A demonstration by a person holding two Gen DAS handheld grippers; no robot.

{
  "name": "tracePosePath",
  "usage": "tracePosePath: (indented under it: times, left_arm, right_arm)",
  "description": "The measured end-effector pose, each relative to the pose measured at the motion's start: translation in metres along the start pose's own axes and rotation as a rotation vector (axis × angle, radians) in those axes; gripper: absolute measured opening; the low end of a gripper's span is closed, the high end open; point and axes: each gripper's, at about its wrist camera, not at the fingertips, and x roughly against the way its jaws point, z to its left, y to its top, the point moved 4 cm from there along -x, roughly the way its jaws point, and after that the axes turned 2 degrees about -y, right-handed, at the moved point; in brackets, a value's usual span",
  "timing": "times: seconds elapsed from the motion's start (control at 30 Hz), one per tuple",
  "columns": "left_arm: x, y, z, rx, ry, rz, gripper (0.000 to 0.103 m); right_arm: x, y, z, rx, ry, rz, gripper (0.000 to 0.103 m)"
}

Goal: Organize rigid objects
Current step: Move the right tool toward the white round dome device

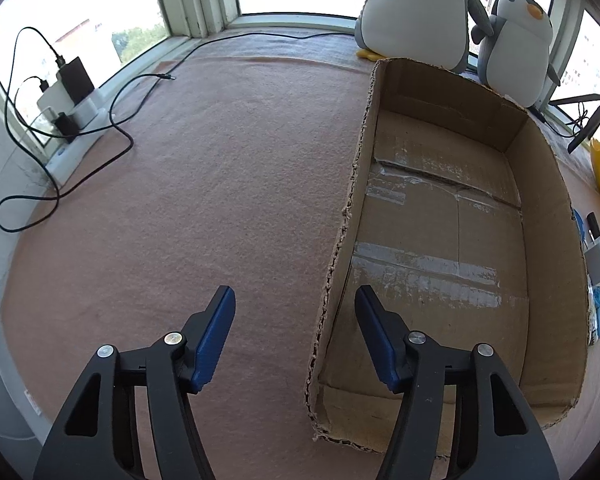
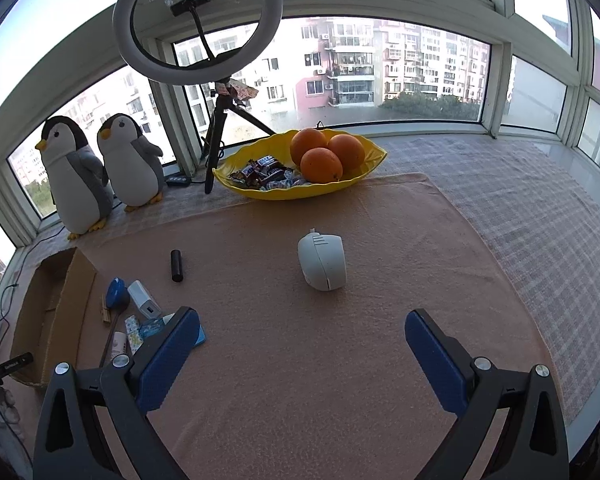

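Pink mat (image 2: 340,360), right gripper (image 2: 302,322) spread, level

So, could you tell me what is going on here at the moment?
A person is tidying loose items into a cardboard box, which holds nothing yet. The left gripper hovers open over the box's near edge. The right gripper is open, facing a white device lying on the pink cloth; neither holds anything.

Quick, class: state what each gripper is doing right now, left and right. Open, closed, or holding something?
Left gripper: open, holding nothing, poised over the near edge of the cardboard box.
Right gripper: open, holding nothing, facing the white device.
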Motion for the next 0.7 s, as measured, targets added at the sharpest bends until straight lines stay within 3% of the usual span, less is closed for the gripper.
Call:
tracePosePath:
  times: [0.27,0.53,0.7]
  left_arm:
    - [-0.007,-0.002,-0.001,0.004,-0.01,0.019,0.044]
    - [-0.008,-0.002,-0.005,-0.013,-0.006,0.011,0.04]
    - [-0.008,-0.002,-0.007,-0.024,-0.003,0.009,0.037]
  right_arm:
    - [-0.018,0.002,-0.007,0.001,-0.017,0.008,0.101]
    - [-0.041,0.013,-0.015,0.022,-0.045,-0.015,0.101]
    - [-0.071,0.017,-0.014,0.058,-0.056,0.031,0.093]
